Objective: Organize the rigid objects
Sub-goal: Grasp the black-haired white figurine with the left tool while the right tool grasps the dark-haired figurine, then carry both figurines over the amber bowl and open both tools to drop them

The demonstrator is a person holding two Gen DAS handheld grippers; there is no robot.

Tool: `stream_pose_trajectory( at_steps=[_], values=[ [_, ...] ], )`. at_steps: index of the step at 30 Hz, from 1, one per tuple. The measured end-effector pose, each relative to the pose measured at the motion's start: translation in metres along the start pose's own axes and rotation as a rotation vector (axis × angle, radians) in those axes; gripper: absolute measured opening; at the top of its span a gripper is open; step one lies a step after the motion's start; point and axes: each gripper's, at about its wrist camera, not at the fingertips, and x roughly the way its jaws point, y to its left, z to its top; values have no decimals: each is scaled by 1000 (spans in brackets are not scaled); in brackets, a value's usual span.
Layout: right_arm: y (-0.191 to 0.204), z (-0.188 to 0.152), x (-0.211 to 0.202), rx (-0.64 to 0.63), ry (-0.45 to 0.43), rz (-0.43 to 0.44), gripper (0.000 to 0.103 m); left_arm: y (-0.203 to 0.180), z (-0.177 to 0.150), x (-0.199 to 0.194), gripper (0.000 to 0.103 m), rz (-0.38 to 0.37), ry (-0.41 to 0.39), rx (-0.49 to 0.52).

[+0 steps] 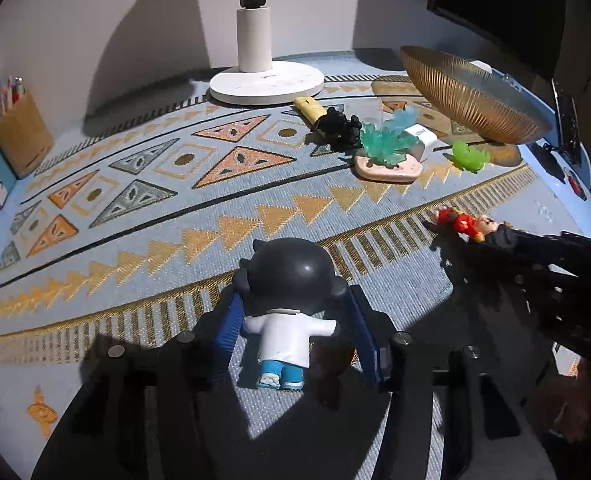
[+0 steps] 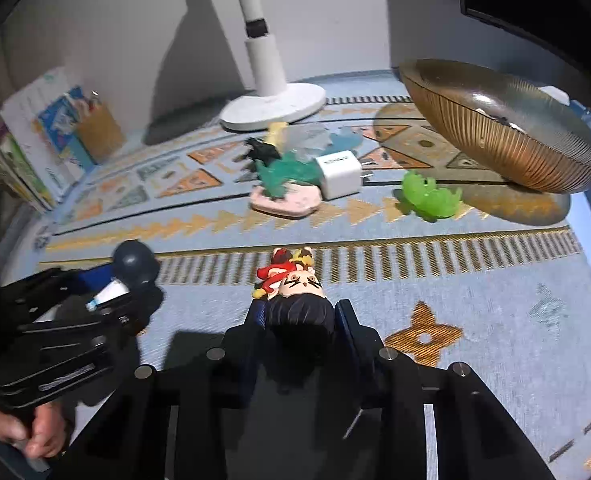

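Overhead-lit, patterned blue tablecloth, white wall

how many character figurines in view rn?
2. The dark-headed figurine in a white shirt sits between the left gripper fingers; the red-dressed figurine is held by the right gripper. The toy pile by the lamp may hide more.

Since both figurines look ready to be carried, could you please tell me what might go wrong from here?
1. The left hand-held gripper pinches the white-shirted figurine at its arms, below its large dark head; it may pivot or slip when lifted.
2. The right hand-held gripper grips the red-clad figurine only by its head, so the body could swing.
3. The amber bowl sits tilted; a dropped toy may rock it.
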Motion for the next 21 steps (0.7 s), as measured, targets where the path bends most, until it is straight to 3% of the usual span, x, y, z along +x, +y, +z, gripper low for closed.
stream_pose_trajectory(
  at_steps=[7,16,21],
  values=[
    [8,-1,-44,-59,-119,59,34,-6,-3,-19,49,-54,-25,-34],
    [7,7,-100,-47,-249,80,34,-26,20,-73,49,-74,-154,-4],
    [-8,17,-133,-28,-332,43,34,-42,48,-105,49,-100,-242,31]
  ],
)
